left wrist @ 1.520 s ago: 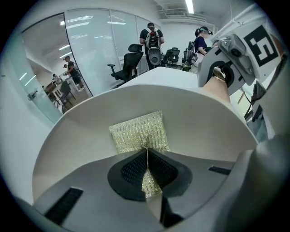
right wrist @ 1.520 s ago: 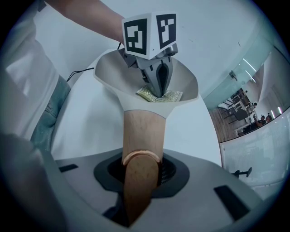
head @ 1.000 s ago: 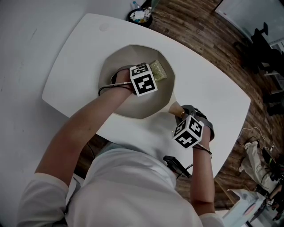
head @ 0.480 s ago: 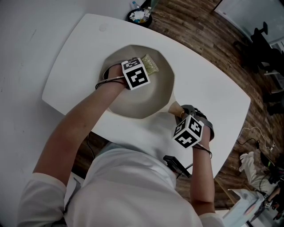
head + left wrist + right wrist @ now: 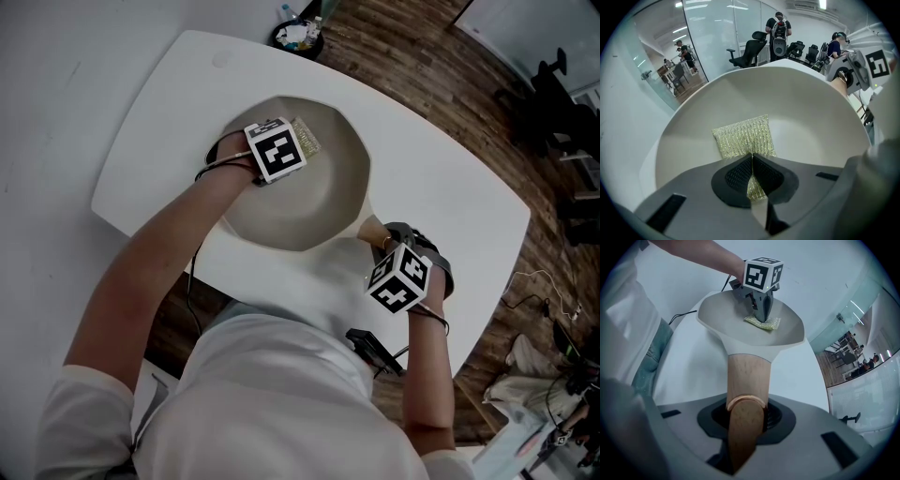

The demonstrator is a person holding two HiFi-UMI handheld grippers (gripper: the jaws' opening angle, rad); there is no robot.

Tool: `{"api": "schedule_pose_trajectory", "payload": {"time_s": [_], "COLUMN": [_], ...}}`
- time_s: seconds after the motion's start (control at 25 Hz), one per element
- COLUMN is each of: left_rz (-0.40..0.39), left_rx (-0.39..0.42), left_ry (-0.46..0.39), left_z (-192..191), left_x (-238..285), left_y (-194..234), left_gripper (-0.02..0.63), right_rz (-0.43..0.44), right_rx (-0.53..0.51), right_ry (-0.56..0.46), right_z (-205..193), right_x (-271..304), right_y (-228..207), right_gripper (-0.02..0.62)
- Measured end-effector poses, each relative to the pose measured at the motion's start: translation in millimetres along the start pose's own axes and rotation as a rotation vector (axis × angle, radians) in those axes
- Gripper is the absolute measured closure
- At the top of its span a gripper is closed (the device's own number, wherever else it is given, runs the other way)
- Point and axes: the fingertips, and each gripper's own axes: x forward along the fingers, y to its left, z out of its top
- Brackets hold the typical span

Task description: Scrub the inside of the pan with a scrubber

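L claw (image 5: 751, 161) pinched tight on flat gold mesh scrubber (image 5: 743, 136), pressed vs far inner wall of round cream pan (image 5: 342, 192) on white tabletop (image 5: 441, 187). Rest of bowl lies twd handle side, so next stroke prob runs that way. R claw (image 5: 745, 416) clamps tapered wooden handle (image 5: 746, 376).

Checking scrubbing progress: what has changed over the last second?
The left gripper, jaws shut on the scrubber, slid it across the pan toward its far-left side. The right gripper kept its grip on the handle; the pan stayed put.
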Motion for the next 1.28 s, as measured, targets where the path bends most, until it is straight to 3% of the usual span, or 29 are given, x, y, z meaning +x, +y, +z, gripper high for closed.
{"api": "schedule_pose_trajectory", "payload": {"time_s": [0.4,0.68,0.88,1.28], "left_rz": [-0.061,-0.147,-0.194,-0.185], "left_rx": [-0.022,-0.038,-0.027,-0.012], "left_ry": [0.049,0.039,-0.012,-0.037], "left_z": [-21.1,-23.7,-13.5,-3.3], "left_x": [-4.1,-6.1,-5.8,-1.9], "left_y": [-12.5,-34.8,-51.8,-64.2], "left_gripper": [0.588,0.588,0.588,0.588], "right_rz": [0.002,0.004,0.003,0.001], "right_rx": [-0.001,0.001,-0.001,0.002], "right_ry": [0.005,0.010,0.013,0.013], "right_z": [-0.4,-1.1,-1.1,1.0], "right_x": [0.3,1.1,0.0,0.4], "right_y": [-0.8,-0.5,0.0,0.5], "right_gripper": [0.494,0.494,0.493,0.494]}}
